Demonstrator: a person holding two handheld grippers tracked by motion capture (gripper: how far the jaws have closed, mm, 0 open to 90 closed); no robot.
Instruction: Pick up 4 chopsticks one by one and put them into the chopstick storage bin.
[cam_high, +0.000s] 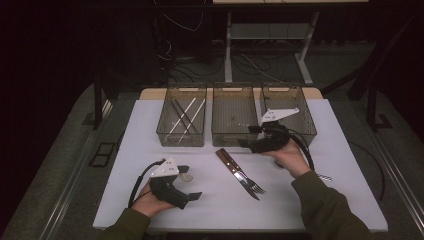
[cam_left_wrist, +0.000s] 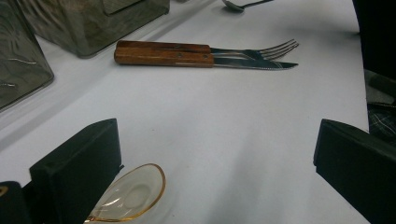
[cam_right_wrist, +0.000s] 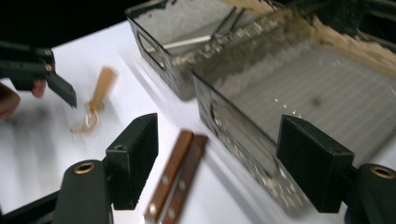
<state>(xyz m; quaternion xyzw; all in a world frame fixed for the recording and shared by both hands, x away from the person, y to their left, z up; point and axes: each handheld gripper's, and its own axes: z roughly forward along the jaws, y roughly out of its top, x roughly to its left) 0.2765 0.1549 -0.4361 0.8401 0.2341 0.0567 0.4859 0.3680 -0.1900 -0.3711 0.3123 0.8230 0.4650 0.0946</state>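
Observation:
A knife and a fork with wooden handles (cam_high: 231, 165) lie side by side in the middle of the white table (cam_high: 150, 125); they also lie ahead of the left jaws (cam_left_wrist: 163, 53). My left gripper (cam_high: 191, 182) rests low at the front left, open. A small amber glass spoon (cam_left_wrist: 130, 196) lies on the table just inside its left jaw, untouched by the pads. My right gripper (cam_high: 248, 136) hovers open by the front of the middle bin (cam_high: 232, 117), with nothing between its jaws. Below the right gripper (cam_right_wrist: 219, 135) are the wooden handles (cam_right_wrist: 175, 182).
Three clear bins stand in a row at the back. The left bin (cam_high: 181, 120) holds long thin sticks, and the right bin (cam_high: 300, 112) sits behind my right hand. A metal spoon (cam_high: 325, 176) lies by the right forearm.

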